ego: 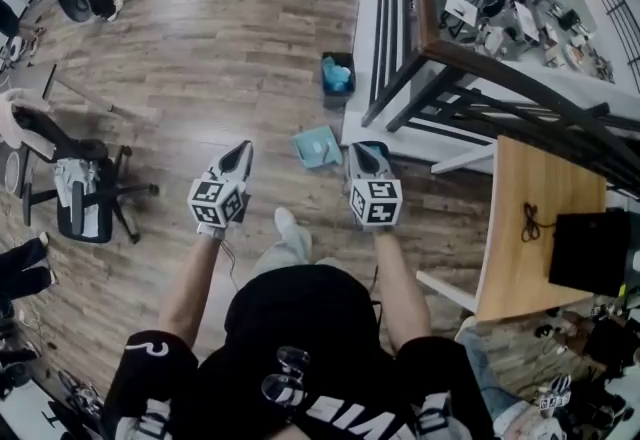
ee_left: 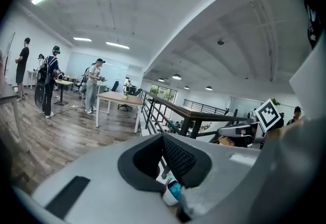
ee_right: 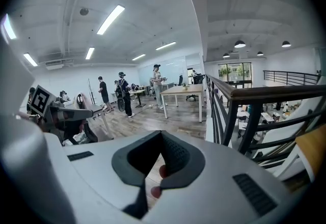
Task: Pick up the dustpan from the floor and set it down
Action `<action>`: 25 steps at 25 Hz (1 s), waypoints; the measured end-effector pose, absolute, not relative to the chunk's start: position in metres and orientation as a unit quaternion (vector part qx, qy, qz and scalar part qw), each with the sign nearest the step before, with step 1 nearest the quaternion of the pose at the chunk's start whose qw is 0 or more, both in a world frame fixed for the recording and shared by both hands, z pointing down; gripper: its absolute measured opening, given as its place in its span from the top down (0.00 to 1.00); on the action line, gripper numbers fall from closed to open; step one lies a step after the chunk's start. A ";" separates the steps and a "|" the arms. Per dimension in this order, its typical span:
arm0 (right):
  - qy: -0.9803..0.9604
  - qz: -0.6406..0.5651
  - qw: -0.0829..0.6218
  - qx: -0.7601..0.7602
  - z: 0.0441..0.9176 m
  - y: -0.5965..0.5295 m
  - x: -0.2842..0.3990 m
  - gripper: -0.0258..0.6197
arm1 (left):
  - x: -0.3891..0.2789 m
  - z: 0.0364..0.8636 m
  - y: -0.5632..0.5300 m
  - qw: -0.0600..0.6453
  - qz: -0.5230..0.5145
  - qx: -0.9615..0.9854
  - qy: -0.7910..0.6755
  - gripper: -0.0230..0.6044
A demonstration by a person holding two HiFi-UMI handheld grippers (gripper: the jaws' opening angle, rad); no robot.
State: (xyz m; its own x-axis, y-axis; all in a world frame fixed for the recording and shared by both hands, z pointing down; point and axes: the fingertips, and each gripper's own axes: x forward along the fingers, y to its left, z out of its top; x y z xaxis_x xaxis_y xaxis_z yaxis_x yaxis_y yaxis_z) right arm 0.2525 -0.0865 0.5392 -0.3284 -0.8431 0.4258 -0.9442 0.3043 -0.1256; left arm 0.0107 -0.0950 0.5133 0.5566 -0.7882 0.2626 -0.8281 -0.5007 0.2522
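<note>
A light blue dustpan (ego: 318,146) lies on the wooden floor in the head view, just ahead of me. My right gripper (ego: 363,150) is close beside it on the right, apart from it, with its jaws together and nothing held. My left gripper (ego: 242,148) is farther to the dustpan's left, and its jaws also look closed and empty. In the right gripper view the gripper (ee_right: 153,187) shows only floor through its notch. In the left gripper view a small blue and white thing (ee_left: 173,192) shows past the jaws; I cannot tell what it is.
A dark bin (ego: 337,76) with blue contents stands beyond the dustpan by a dark railing (ego: 430,38). A wooden table (ego: 535,218) is at the right, an office chair (ego: 85,193) at the left. My shoe (ego: 290,228) is between the arms. People stand far off (ee_left: 94,85).
</note>
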 end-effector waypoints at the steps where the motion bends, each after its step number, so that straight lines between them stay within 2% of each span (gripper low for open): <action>1: -0.796 0.176 0.145 0.561 0.545 -0.094 0.249 0.97 | 0.008 0.518 -0.104 0.179 0.056 0.864 -0.467 0.97; 10: -0.791 0.178 0.162 0.563 0.596 -0.145 0.240 0.97 | 0.001 0.563 -0.149 0.199 0.070 0.868 -0.449 0.97; 17: -0.779 0.210 0.213 0.551 0.675 -0.165 0.246 0.96 | 0.010 0.605 -0.164 0.210 0.081 0.865 -0.448 0.97; 19: -0.778 0.215 0.220 0.548 0.696 -0.177 0.246 0.86 | 0.013 0.617 -0.173 0.210 0.081 0.865 -0.449 0.97; 25: -0.773 0.227 0.278 0.523 0.763 -0.196 0.246 0.72 | 0.017 0.651 -0.189 0.228 0.082 0.850 -0.467 0.97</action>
